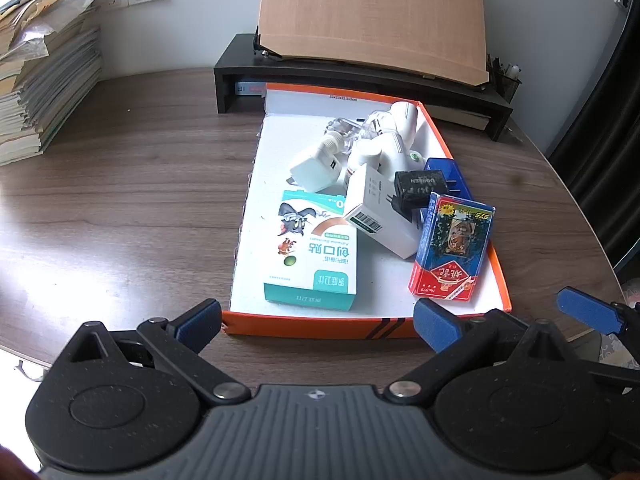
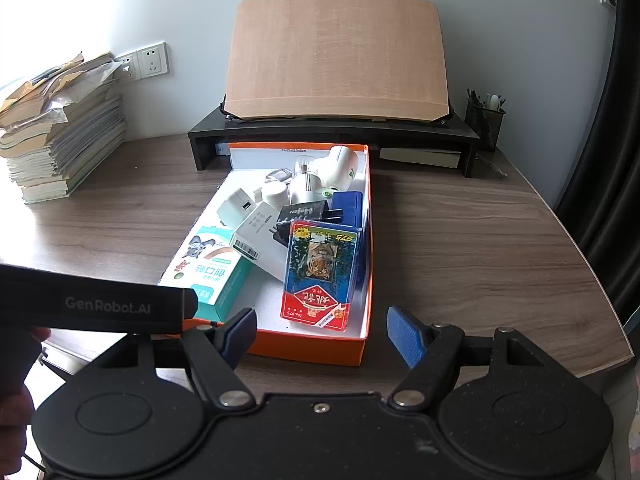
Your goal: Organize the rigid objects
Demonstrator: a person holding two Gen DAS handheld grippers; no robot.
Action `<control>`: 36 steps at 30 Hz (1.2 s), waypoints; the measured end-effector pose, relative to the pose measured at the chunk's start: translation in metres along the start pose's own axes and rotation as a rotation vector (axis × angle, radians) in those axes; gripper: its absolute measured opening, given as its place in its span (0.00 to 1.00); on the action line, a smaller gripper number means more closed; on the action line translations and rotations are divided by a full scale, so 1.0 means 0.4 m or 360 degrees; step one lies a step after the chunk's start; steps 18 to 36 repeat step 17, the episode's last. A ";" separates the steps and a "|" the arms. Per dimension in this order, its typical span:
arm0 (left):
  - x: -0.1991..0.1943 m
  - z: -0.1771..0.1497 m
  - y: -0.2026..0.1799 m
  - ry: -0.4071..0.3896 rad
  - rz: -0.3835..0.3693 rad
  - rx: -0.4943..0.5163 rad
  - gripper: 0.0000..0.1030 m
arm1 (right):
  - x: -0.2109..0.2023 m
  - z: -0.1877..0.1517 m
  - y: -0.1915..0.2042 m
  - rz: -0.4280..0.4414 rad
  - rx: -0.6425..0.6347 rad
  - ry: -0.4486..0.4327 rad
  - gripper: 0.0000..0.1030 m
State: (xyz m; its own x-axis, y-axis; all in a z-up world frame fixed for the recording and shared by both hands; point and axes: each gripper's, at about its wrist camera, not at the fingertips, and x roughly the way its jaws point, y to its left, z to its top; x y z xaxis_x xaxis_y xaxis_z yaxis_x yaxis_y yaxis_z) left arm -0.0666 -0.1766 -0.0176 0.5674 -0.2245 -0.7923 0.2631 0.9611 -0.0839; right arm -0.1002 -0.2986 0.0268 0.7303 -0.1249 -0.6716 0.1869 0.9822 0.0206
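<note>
On the tabletop (image 1: 120, 184), the orange box (image 1: 320, 326) holds a card pack (image 1: 452, 248), a bandage carton (image 1: 310, 256) and white chargers (image 1: 376, 208). Left claw (image 1: 318, 320) and right claw (image 2: 322, 336) both stand released, empty, just short of the box's near wall

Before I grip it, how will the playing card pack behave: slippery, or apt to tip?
The card pack looks glossy, so it may slip. It leans tilted on the blue box, so a push would likely drop it flat. It seems stiff and light.
</note>
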 end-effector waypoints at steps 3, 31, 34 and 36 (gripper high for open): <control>-0.001 0.000 0.000 -0.0002 0.0001 0.0000 1.00 | 0.001 0.000 0.000 -0.0001 -0.0002 0.0000 0.83; -0.001 0.003 -0.007 -0.0014 -0.0011 -0.0002 1.00 | 0.007 -0.002 0.000 0.0025 -0.0016 0.0003 0.83; -0.001 0.003 -0.007 -0.0014 -0.0011 -0.0002 1.00 | 0.007 -0.002 0.000 0.0025 -0.0016 0.0003 0.83; -0.001 0.003 -0.007 -0.0014 -0.0011 -0.0002 1.00 | 0.007 -0.002 0.000 0.0025 -0.0016 0.0003 0.83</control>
